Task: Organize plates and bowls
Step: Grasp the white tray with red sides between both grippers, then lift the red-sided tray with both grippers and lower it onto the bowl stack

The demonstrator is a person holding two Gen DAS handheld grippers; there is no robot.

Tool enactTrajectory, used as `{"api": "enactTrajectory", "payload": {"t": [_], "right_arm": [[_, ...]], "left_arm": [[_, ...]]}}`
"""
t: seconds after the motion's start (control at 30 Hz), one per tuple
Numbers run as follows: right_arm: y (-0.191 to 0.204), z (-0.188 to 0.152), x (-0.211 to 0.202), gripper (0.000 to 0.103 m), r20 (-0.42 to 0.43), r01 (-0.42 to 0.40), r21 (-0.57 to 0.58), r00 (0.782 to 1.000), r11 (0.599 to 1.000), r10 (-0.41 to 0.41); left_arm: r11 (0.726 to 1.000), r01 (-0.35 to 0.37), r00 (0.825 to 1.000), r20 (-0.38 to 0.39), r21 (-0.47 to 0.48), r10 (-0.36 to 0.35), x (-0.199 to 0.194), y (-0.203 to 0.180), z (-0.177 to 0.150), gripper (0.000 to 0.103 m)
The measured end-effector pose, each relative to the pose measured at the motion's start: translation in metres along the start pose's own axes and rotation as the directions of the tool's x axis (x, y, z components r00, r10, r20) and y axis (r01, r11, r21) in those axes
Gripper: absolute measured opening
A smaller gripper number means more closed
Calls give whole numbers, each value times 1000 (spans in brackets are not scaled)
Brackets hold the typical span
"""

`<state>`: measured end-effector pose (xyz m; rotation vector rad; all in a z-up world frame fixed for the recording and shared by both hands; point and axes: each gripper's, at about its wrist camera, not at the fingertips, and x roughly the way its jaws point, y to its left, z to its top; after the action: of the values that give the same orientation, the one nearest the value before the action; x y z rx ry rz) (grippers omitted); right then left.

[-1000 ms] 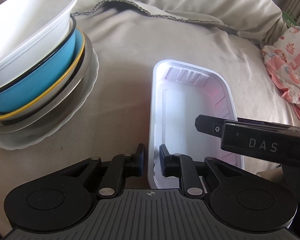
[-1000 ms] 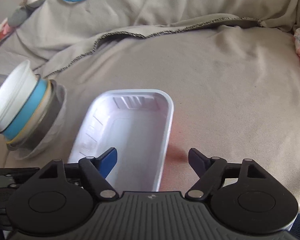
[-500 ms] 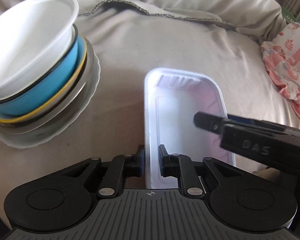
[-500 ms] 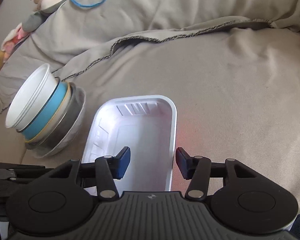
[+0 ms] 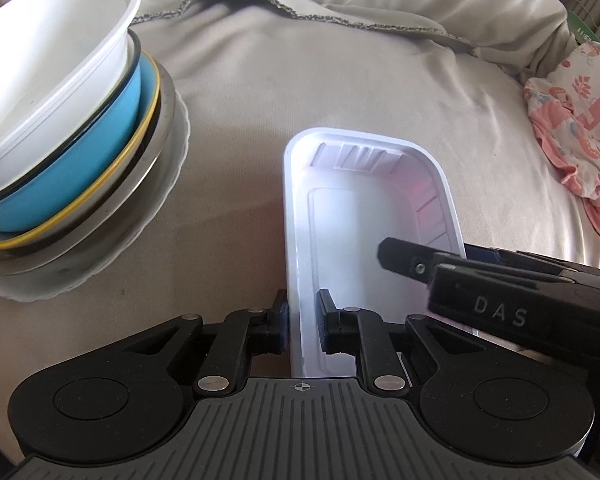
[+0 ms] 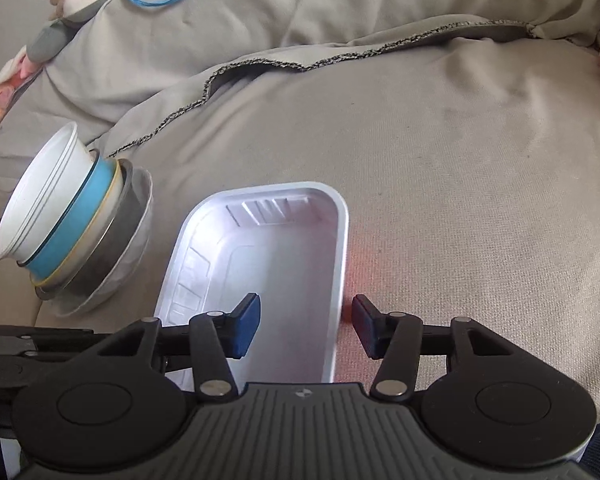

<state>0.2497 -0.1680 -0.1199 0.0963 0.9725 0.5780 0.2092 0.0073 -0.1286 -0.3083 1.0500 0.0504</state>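
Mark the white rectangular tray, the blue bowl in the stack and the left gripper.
White rectangular tray (image 6: pixel 284 264), right wrist view, on its bare floor.
Blue bowl (image 5: pixel 56 184), left wrist view, on its outer wall.
Left gripper (image 5: pixel 302 322), left wrist view, midway between its fingertips, at the tray's left wall.

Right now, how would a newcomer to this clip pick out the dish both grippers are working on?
Start at the tilted stack of bowls on the beige sofa cover. Just right of it lies a white tray, with the left gripper clamped on its left wall and the right gripper straddling its right wall. It is the only rectangular, unstacked dish.
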Motion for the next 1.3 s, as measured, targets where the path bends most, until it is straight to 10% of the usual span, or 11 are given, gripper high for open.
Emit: {"api": "enactTrajectory", "payload": {"t": [0.67, 0.8, 1.07, 1.3], "right_arm": [[7, -2, 2, 48, -44, -19, -48, 999, 999, 16], [11, 7, -34, 48, -6, -21, -3, 1000, 1000, 21], [120, 67, -105, 49, 155, -73, -218, 982, 973, 108], [213, 94, -42, 48, 78, -115, -347, 986, 931, 151]], "left_arm": [[993, 57, 997, 57, -102, -51, 0, 20, 0, 19], [987, 153, 972, 189, -58, -139, -49, 21, 7, 19], [975, 185, 889, 444, -126, -111, -170, 94, 23, 22], [952, 169, 897, 441, -257, -41, -164, 177, 39, 22]]}}
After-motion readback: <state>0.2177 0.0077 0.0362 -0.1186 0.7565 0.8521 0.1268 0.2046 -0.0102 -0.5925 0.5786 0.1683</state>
